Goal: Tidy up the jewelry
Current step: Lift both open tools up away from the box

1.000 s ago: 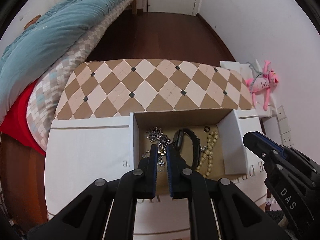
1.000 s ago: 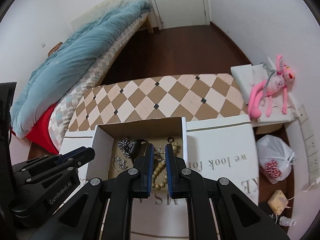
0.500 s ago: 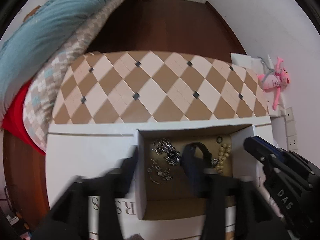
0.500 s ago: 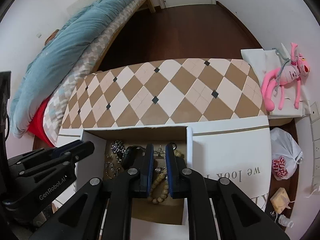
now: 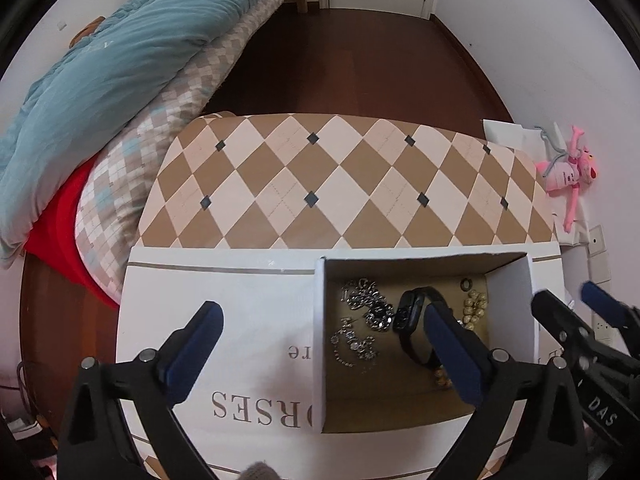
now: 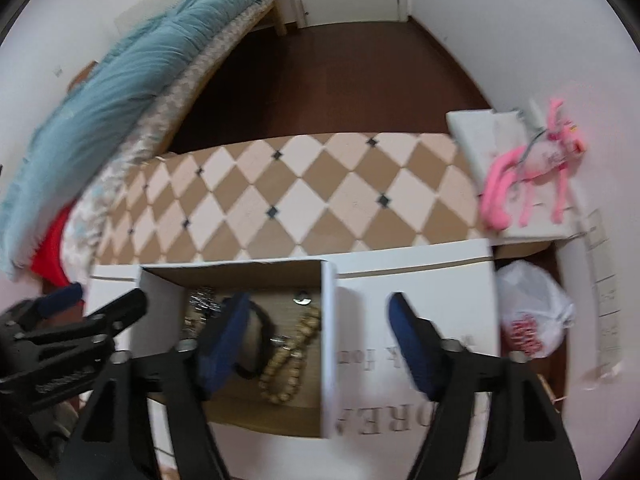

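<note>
A white box (image 5: 224,320) with a brown inside holds the jewelry: silver chains (image 5: 362,300), a black wristband (image 5: 412,320) and a beige bead bracelet (image 5: 474,310). My left gripper (image 5: 324,340) is open wide and empty, straddling the box's left inner wall. My right gripper (image 6: 316,332) is open wide and empty above the box's right inner wall (image 6: 330,340). In the right wrist view the black wristband (image 6: 260,332), the beads (image 6: 288,364) and the chains (image 6: 204,300) lie in the box. Each gripper shows at the edge of the other's view.
The box sits on a table with a brown and cream diamond cloth (image 5: 340,184). A bed with a teal quilt (image 5: 100,60) is at the left. A pink plush toy (image 6: 528,168) and a white plastic bag (image 6: 532,320) are at the right by the wall.
Both grippers have opened wide from shut. The left gripper has shifted left over the box's flap; the right has shifted right and its view is blurred with motion.
</note>
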Demonstrator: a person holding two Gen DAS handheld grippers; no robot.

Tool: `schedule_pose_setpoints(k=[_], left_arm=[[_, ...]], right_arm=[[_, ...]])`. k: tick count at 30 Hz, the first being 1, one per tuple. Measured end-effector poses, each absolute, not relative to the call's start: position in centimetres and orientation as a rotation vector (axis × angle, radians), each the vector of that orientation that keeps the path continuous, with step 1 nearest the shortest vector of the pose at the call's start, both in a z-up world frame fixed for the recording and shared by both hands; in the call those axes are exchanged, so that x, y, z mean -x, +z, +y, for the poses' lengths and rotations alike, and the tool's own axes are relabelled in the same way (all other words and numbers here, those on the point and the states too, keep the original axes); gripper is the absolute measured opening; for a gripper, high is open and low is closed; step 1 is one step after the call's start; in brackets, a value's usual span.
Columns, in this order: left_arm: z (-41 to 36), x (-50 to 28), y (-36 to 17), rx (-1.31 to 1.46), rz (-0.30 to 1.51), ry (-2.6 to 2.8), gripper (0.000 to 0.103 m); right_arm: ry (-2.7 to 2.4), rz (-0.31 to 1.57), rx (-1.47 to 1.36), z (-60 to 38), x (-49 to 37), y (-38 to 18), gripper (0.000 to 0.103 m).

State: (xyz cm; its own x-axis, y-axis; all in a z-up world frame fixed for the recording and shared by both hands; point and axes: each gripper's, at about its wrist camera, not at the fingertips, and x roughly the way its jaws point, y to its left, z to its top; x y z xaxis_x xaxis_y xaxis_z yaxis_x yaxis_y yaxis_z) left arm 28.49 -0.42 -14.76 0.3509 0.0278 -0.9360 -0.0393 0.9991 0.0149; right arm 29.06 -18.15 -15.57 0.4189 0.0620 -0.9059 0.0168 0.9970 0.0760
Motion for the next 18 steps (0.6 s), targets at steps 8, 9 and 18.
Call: schedule_pose_setpoints(k=[8, 9, 18], left_arm=[[-0.2, -26.7, -15.8, 0.031, 1.228, 0.047, 0.103], [-0.2, -26.5, -15.8, 0.033, 1.229, 0.048, 0.103], [-0.2, -24.7, -15.2, 0.051, 1.219, 0.054, 0.103]], right_arm=[[-0.074, 1.145, 0.05, -18.3, -26.6, -16.4, 0.103], [-0.087, 1.143, 0.058, -18.4, -26.3, -16.4, 0.103], [-0.115, 1.132, 0.061, -18.6, -24.7, -15.6, 0.103]])
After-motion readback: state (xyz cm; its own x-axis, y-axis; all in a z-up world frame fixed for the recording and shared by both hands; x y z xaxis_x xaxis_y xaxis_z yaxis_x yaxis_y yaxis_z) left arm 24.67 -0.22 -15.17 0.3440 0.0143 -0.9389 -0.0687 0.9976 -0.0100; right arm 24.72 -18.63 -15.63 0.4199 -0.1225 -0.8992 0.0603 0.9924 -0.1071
